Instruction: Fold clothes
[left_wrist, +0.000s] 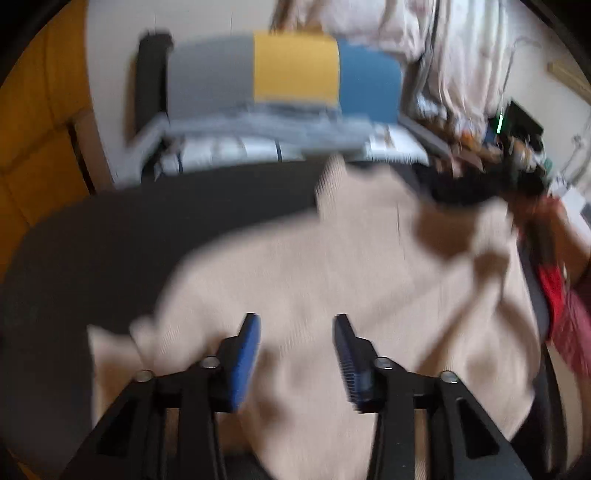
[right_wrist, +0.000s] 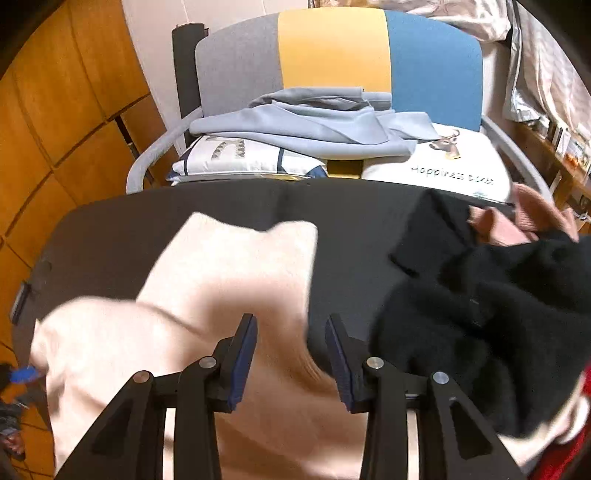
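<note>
Cream knit sweater (right_wrist: 229, 295) lies rumpled, partly folded.

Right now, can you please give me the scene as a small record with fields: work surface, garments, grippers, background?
work surface: dark table
garment in work: cream sweater, spread on the table, not yet folded
other garment: black garment, heaped at the right
left gripper: open, fingers above the cream sweater, nothing held
right gripper: open, over the sweater's edge
background: chair with grey-blue cloth on it
</note>
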